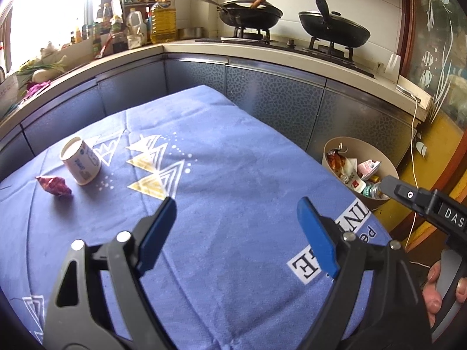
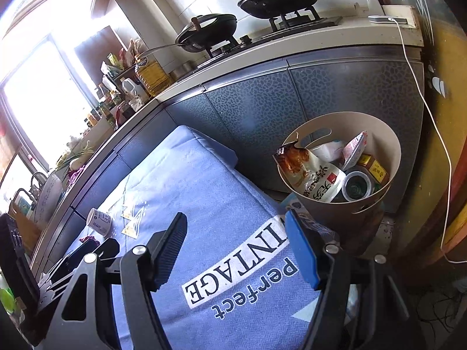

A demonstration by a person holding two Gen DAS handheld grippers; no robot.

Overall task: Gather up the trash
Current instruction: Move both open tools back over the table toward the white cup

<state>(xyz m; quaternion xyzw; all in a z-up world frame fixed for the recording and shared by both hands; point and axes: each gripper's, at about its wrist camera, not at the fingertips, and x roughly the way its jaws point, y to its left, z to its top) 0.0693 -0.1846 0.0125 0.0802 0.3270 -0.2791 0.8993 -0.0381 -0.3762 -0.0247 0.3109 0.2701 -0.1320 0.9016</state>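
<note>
White paper cup (image 1: 80, 164) and crumpled red wrapper (image 1: 54, 185) lay beyond the empty, wide-open left gripper (image 1: 236, 210), which needed reaching forward; right gripper (image 2: 236, 227) open, empty too.

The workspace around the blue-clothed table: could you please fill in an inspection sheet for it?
Surface: table under a blue cloth with printed triangles and lettering.
Job's things: paper cup lying on its side; crumpled red wrapper beside it, apart; trash bin on the floor past the table edge, holding packets and a bottle.
Clutter: nothing seen elsewhere on the cloth.
Grippers: left gripper open, empty, above the cloth; right gripper open, empty, near the bin-side edge.
Cables: white cable hanging from the counter, behind the bin.
Surroundings: two black pans on the stove, bottles by the window.
</note>
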